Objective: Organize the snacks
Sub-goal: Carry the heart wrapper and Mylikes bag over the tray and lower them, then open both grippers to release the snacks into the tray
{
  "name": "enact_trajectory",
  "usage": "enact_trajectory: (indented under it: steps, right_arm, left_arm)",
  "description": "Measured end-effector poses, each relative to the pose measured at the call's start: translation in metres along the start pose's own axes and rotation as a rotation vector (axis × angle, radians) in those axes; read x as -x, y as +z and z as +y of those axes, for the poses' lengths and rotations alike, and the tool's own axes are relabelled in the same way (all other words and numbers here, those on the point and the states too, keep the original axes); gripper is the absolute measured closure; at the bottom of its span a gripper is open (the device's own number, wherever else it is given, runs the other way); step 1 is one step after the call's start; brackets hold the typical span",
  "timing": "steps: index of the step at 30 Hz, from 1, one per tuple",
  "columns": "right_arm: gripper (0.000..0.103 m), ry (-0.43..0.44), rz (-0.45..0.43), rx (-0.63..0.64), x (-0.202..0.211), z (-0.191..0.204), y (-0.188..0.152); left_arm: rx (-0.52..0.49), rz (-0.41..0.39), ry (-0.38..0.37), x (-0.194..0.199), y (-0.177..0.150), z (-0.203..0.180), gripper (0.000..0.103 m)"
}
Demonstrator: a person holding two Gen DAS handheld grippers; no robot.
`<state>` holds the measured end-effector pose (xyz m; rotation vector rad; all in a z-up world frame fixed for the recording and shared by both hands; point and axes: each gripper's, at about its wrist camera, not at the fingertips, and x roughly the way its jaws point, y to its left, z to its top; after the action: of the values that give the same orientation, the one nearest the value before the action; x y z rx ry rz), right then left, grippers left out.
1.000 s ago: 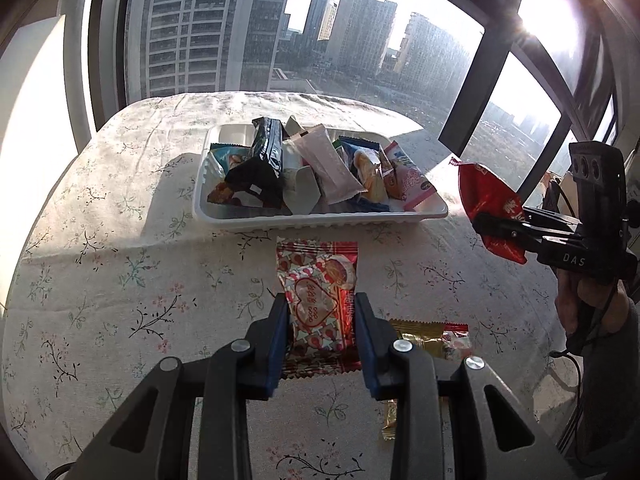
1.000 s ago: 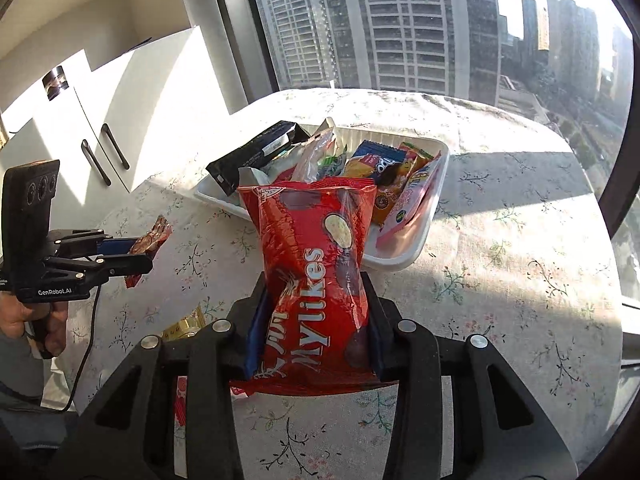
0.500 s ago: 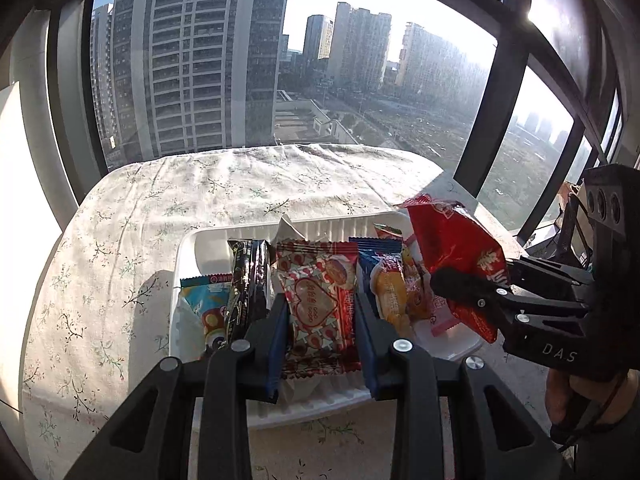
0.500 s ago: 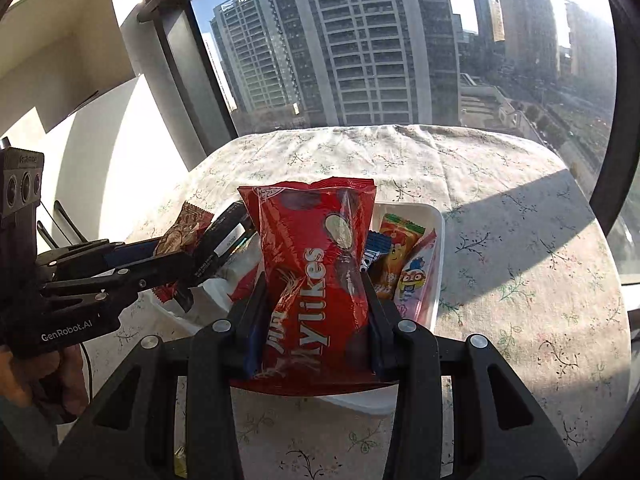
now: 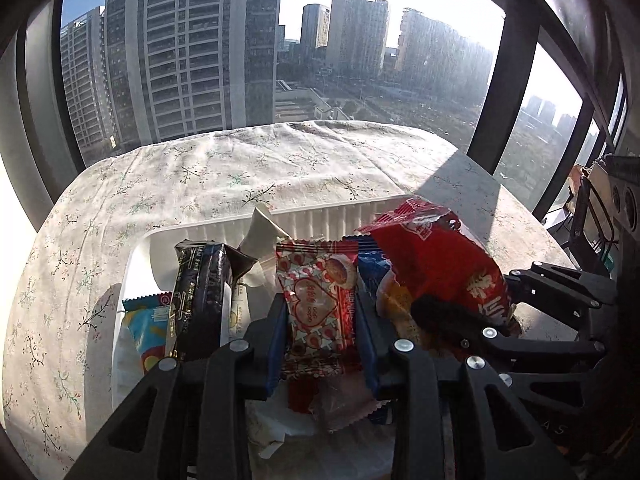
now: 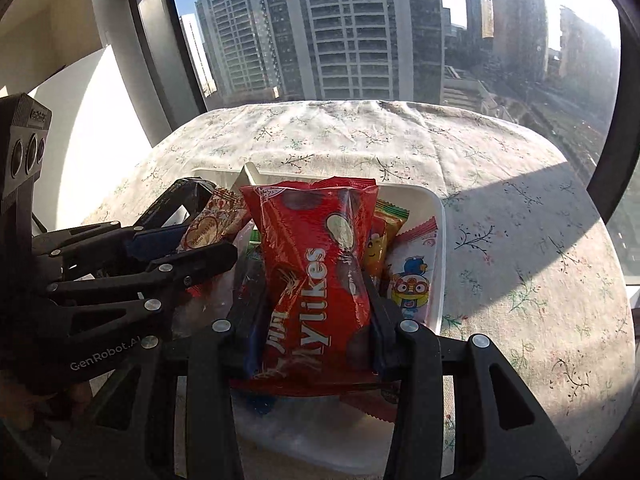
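Both grippers now sit lower over the white ribbed plastic tray (image 5: 320, 216) than half a second ago. Left gripper (image 5: 322, 328) clamped on red-and-white heart-print biscuit packet (image 5: 318, 300), held above tray contents. Right gripper (image 6: 316, 312) clamped on red glossy "Mylikes" bag (image 6: 316, 264). Left gripper body reads "GenRobot.AI". Floral-clothed worktop (image 6: 500, 208) beneath.

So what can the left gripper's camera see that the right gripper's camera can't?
Only the left wrist view shows the light blue snack packet at the tray's left end. Only the right wrist view shows the cartoon penguin packet and the yellow bear packet. Both show the white tray, the heart-print cookie packet held in the left gripper, the red Mylikes bag held in the right gripper, and the black packet.
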<state>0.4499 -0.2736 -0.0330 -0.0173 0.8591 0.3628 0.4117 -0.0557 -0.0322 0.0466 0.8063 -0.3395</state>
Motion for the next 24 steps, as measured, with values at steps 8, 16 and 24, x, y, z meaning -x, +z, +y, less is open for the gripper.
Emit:
enact_trajectory:
  steps: [8,16,24]
  right_arm:
    - [0.052,-0.019,0.001,-0.002,-0.004,0.000,-0.004]
    - [0.046,-0.043,-0.012,0.014,0.003,0.002,-0.007]
    - [0.043,-0.061,-0.056,0.032,0.017,0.005,-0.006]
  left_arm:
    - [0.010,-0.015,-0.002,0.003,-0.002,0.002,0.067]
    - [0.016,-0.025,-0.009,0.007,-0.003,0.003,0.063]
    - [0.026,-0.043,-0.014,0.013,-0.003,0.005,0.053]
